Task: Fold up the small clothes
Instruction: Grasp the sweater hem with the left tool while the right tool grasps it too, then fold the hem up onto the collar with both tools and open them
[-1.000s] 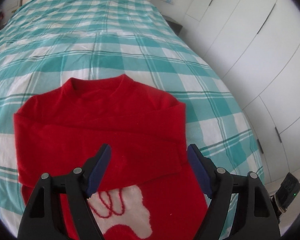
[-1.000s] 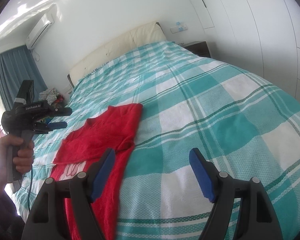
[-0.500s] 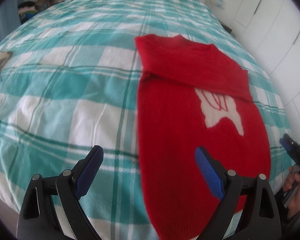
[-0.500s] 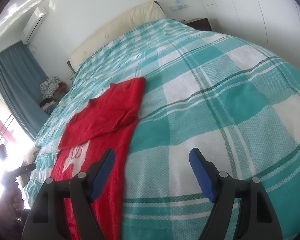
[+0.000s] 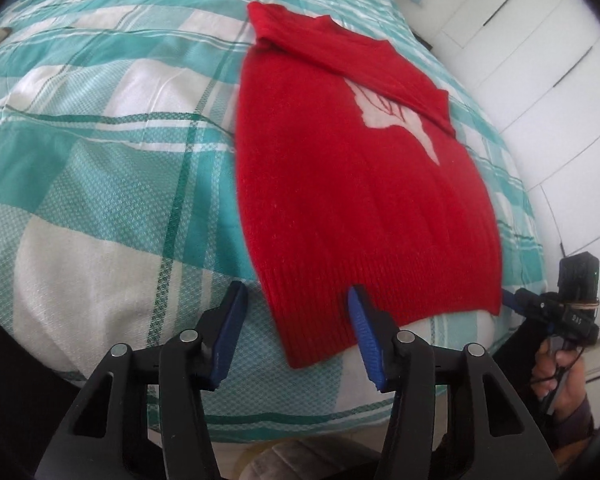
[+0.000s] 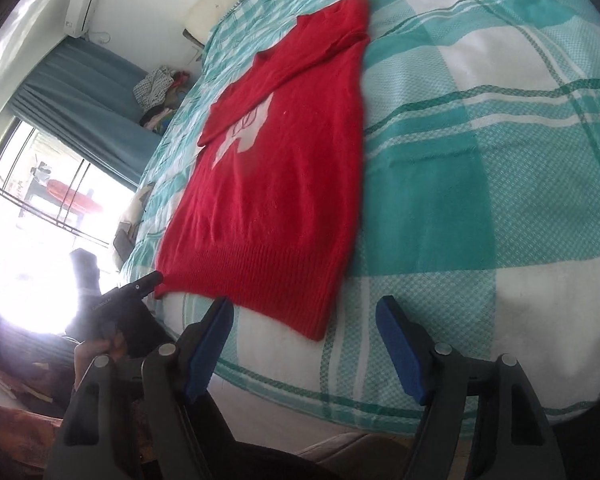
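Your left gripper [image 5: 294,326] hangs over the near left corner of the red sweater [image 5: 352,184], which lies flat on the checked bed [image 5: 100,200] with its sleeves folded across the chest. The jaws have just been closing; the hem corner sits between the 2 blue pads [image 5: 230,332], not yet pinched. Your right gripper [image 6: 306,344] is about half open and has just been narrowing too, holding nothing, with the sweater's near right corner just ahead of it.

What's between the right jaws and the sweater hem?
Only bare plaid bedspread separates the open right gripper from the sweater hem, in the right wrist view.
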A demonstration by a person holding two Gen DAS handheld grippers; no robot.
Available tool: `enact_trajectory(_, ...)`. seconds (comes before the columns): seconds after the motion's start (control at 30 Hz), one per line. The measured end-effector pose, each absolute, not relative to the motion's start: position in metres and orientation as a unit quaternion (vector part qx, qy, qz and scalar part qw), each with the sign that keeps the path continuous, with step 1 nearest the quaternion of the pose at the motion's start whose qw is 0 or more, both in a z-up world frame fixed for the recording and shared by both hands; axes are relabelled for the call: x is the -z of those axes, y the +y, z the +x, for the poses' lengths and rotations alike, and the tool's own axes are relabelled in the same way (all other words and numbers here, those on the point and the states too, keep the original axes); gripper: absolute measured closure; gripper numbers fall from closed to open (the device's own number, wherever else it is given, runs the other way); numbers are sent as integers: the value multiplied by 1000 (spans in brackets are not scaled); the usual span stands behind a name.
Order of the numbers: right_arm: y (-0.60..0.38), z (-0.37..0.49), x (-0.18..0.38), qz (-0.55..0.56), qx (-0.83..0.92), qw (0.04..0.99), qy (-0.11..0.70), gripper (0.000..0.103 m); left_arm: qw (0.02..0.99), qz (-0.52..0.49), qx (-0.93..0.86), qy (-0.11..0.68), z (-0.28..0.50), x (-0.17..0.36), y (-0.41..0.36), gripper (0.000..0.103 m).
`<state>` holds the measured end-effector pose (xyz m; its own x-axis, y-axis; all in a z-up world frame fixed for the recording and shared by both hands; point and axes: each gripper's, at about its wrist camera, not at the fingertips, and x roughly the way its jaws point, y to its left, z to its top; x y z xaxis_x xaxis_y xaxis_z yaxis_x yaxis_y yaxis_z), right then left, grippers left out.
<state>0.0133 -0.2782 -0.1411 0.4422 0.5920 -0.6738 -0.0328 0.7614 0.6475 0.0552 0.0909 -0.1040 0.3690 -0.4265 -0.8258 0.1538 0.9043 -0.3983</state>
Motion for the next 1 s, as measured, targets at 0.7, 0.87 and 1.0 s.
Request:
enact_trajectory(0.7, -315, 104, 85, 348, -178, 845, 366, 99, 833, -234, 248, 437, 145, 28, 101, 100)
enact_trajectory(0.87, -321, 204, 70, 362, -173, 857, 325, 99, 854, -243, 223, 401, 244, 13, 92, 100)
enact_trajectory(1.0, -319, 280, 72, 362, -147, 861, 324, 99, 859, -247, 190, 407, 318, 27, 82, 100)
